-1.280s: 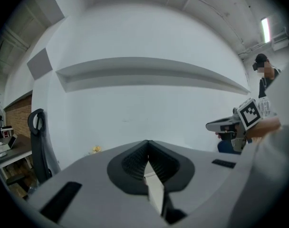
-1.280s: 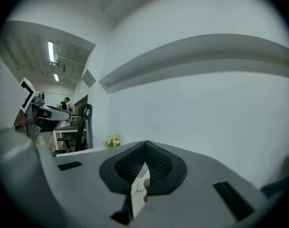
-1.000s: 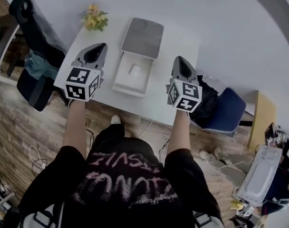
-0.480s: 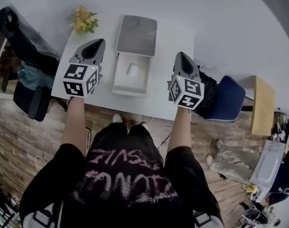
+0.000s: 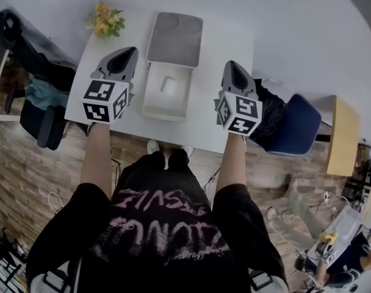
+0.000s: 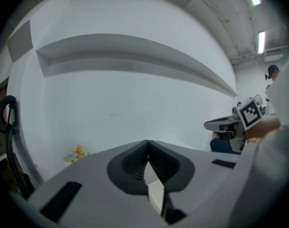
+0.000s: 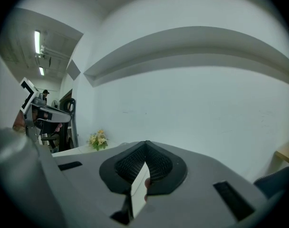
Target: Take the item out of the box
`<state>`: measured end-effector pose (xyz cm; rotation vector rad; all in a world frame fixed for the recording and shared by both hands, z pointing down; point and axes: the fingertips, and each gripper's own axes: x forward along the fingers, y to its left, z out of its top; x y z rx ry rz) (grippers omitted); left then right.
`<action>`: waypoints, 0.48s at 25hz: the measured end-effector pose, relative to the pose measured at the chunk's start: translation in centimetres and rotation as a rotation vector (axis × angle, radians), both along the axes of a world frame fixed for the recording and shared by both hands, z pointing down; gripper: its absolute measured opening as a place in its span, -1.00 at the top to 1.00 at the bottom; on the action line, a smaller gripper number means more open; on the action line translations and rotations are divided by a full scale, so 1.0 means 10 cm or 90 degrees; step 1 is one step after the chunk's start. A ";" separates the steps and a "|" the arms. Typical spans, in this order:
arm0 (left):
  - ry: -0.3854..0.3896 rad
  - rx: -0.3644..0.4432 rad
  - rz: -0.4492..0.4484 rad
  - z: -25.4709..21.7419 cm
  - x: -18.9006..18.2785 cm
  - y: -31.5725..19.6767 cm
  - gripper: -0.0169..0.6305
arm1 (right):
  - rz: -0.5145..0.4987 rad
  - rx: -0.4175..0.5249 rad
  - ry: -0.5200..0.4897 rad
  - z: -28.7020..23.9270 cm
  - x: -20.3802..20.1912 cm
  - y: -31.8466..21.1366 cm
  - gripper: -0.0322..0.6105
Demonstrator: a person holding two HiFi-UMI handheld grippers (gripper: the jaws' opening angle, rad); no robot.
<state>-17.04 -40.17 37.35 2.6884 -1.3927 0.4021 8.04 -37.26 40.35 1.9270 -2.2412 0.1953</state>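
We are holding the left tool [image 5: 132,51] and the right tool [image 5: 230,66] low over the white table [image 5: 199,130], one on each side of the open box [image 5: 164,115]. Both tools are clenched on nothing: each gripper view is showing the ribbed pads meeting at their tips, with only the bare wall beyond. The box is sitting between the tools, its grey-lined lid [image 5: 175,38] folded back flat on the far side, and the item [image 5: 168,83], small and pale, is lying on the floor of the white tray, apart from the walls as far as we can tell. The flowers [image 5: 104,18] are standing at the far left corner, well out of the way. We are judging that the reach has not yet begun, so the first need is to spread one tool's jaws before it goes in. We are thinking the cleanest way is to bring that tool over the rim from above, tilt it down into the tray and close on the item, not on a wall. The other tool is looking well placed to steady the box's side, since a light box may lift along with its contents.
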 end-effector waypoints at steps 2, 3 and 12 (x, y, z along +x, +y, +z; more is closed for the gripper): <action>-0.004 -0.003 -0.006 0.03 0.05 -0.02 0.94 | -0.010 0.000 -0.002 0.04 0.03 -0.05 0.87; -0.006 -0.005 -0.008 0.04 0.08 -0.03 0.94 | -0.014 -0.002 -0.003 0.07 0.04 -0.06 0.87; -0.036 -0.027 -0.012 0.24 0.41 -0.01 0.94 | -0.043 -0.013 -0.013 0.25 0.23 -0.15 0.87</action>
